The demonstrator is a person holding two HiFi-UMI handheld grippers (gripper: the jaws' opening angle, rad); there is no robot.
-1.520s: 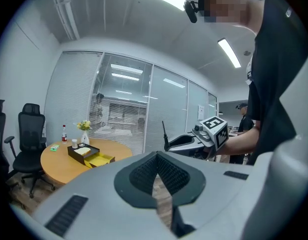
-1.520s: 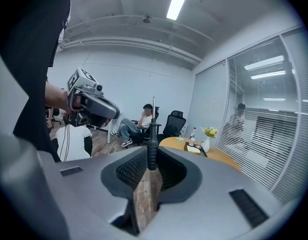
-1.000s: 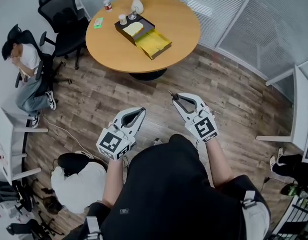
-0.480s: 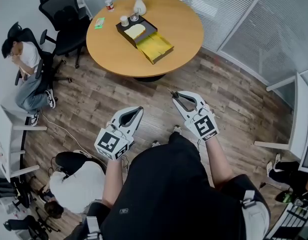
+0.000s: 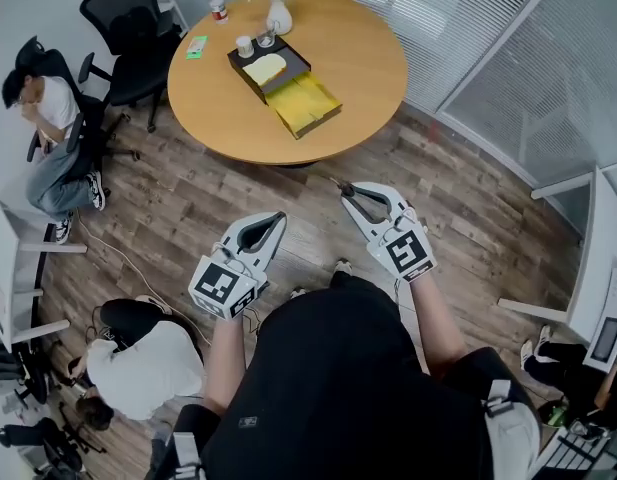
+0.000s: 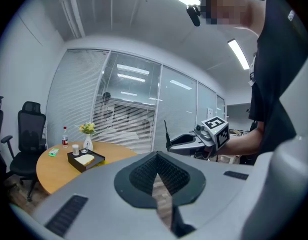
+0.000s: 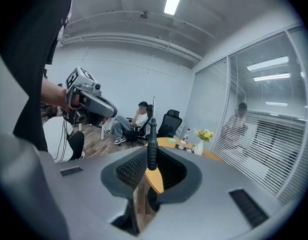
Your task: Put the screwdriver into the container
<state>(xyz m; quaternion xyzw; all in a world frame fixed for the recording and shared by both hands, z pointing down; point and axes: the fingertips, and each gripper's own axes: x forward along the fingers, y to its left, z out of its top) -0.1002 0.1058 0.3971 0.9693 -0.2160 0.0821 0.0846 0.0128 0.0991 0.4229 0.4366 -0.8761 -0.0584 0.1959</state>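
Note:
My right gripper (image 5: 348, 190) is shut on a screwdriver (image 7: 152, 144) with a black handle; its thin shaft points up past the jaws. In the head view only the screwdriver tip (image 5: 339, 184) shows, sticking out of the jaws. My left gripper (image 5: 276, 218) hangs beside it, shut with nothing in it. Both are held above the wooden floor, well short of the round table (image 5: 358, 78). On that table rests the container (image 5: 271, 68), a black box with a yellow part lying open at its near end. The container (image 6: 85, 160) also shows in the left gripper view.
A vase of flowers (image 5: 277, 10), a bottle (image 5: 218, 6), cups and a green item (image 5: 196, 46) also sit on the table. Black office chairs (image 5: 128, 23) stand to its left, a seated person (image 5: 43, 118) beyond them. Another person (image 5: 143, 363) crouches at lower left. Glass partitions (image 5: 548, 78) run along the right.
The table and container have drifted slightly left in the head view. Both grippers keep almost the same pose, and the right one still holds the screwdriver. The crouching person has shifted.

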